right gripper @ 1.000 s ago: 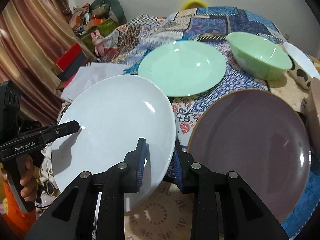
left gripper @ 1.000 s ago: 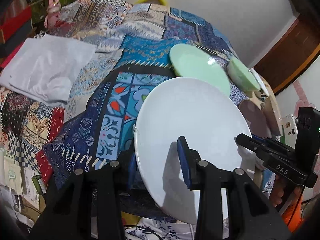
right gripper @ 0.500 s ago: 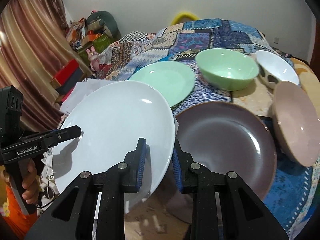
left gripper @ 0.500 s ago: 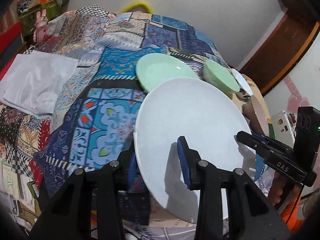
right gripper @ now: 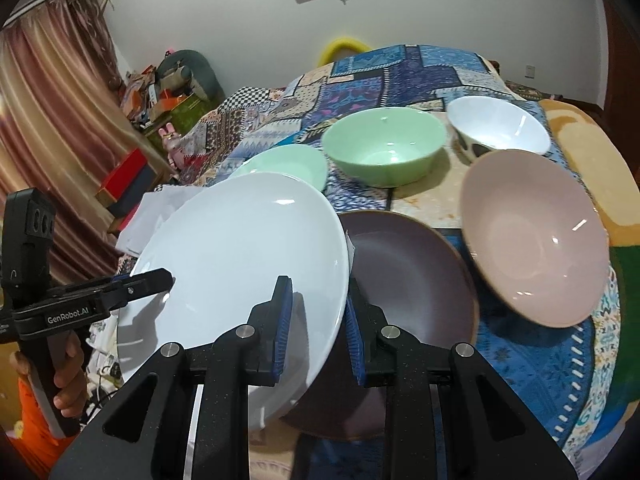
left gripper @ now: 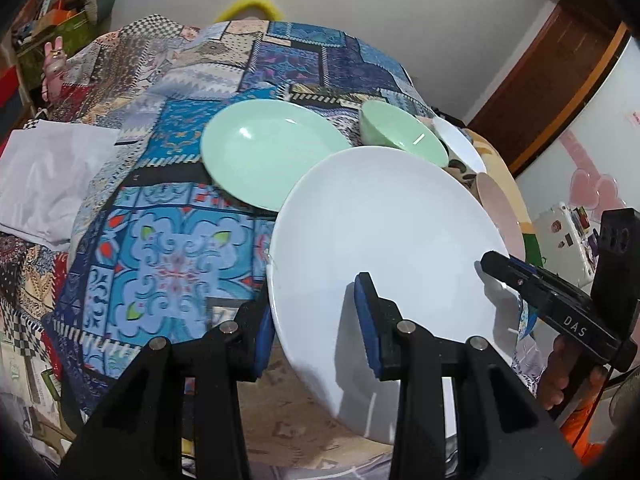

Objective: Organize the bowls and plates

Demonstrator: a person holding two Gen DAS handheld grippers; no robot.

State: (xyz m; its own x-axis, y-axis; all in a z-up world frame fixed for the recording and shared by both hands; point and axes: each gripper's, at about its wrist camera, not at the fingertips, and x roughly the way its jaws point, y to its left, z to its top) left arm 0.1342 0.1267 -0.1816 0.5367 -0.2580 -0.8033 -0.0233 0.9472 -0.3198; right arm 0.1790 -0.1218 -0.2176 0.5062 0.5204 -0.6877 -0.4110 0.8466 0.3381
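Both grippers are clamped on the white plate (right gripper: 240, 264) — left gripper (left gripper: 316, 324) pinches its rim at the plate's 8 o'clock edge in the left wrist view, right gripper (right gripper: 316, 320) pinches the opposite rim, approx 4 o'clock edge in the right wrist view. Plate is held tilted in the air above the near side of the table, its right edge overlapping the dark brown plate (right gripper: 408, 280), which lies flat on the patchwork cloth (left gripper: 168, 264). Can't tell whether the two plates touch. Progress, as I judge it: early, nothing is stacked yet. Green plate (right gripper: 288, 164) sits alone at 11 o'clock of the white one; green bowl (right gripper: 384, 148), white bowl (right gripper: 498, 128) w/ dark spots and pink bowl (right gripper: 532, 236) stand separate along 12 to 3 o'clock — each apart from the next. Left to do, prob.: set the white plate onto a plate pile, add the green one, then nest the three bowls.
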